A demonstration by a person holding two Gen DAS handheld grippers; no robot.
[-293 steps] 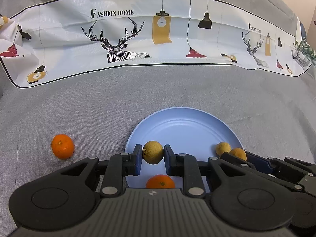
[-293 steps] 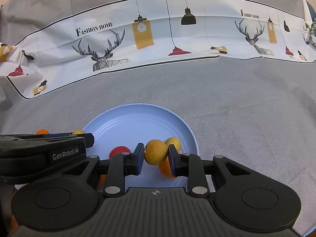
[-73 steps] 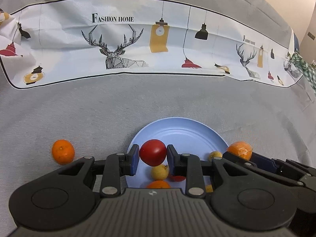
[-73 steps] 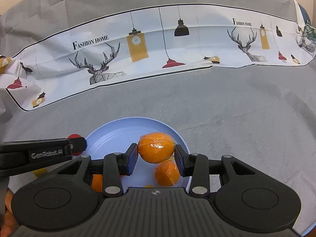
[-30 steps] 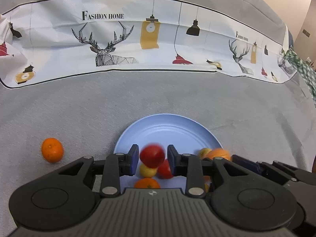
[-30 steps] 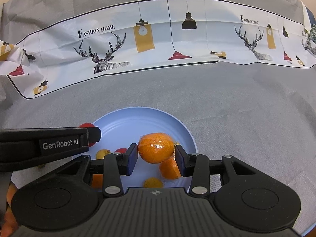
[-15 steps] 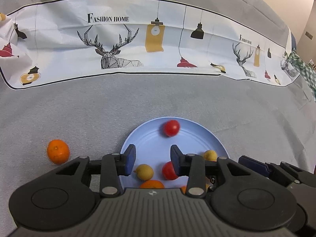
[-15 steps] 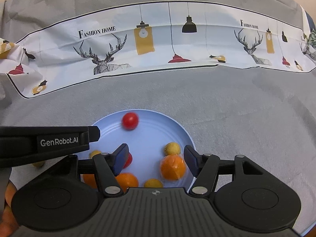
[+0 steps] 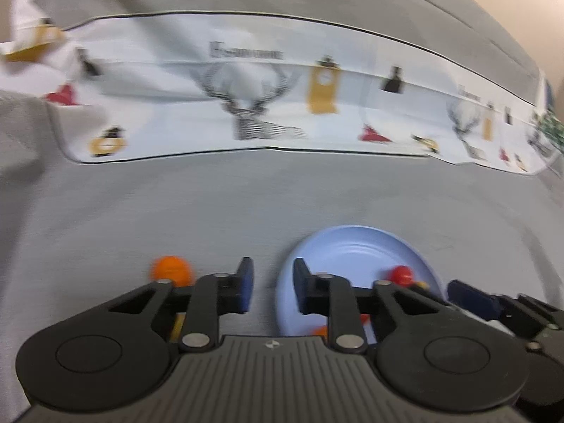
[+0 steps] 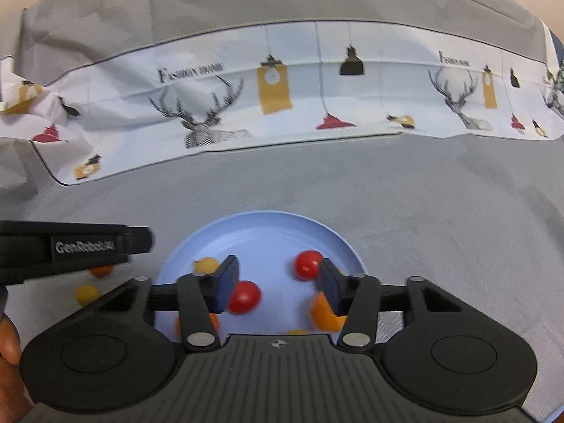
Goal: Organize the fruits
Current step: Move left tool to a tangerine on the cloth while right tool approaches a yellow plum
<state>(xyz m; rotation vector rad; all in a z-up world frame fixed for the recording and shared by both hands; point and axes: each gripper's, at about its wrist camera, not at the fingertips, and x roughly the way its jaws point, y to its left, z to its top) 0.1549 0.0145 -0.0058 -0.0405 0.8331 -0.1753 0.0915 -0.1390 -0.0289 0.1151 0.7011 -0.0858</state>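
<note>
Backdrop: grey cloth over the worktop (image 10: 440, 204), printed banner (image 10: 282, 98) w/ deer + lamps across the far side.
Plate: blue plate (image 10: 268, 225) now under my right claw (image 10: 276, 278); seen from the left wrist it sits off to the right (image 9: 352, 243).
What changed, right: a sec ago I had the big orange pinched; now it's out, lying in the plate by the right finger (image 10: 326, 312). Jaws closing again, nothing pressed between them.
What changed, left: red fruit I carried is dropped too; it rolled toward the far rim (image 10: 308, 264). 2nd red one (image 10: 245, 296) nearer me. Left claw (image 9: 269, 283) has swung off the plate's left edge, jaws closing, empty, only cloth between them.
Also in plate: small yellow fruit (image 10: 206, 264), more orange bits low, partly hidden.
Still outside: mandarin (image 9: 171, 269) on the cloth just left of my left claw; yellow one (image 10: 86, 294) beside it, seen from the right wrist.
Meaning: both drops done, plate filling up. Prob. next = left claw takes the mandarin. 2 strays left, by what I can see.
</note>
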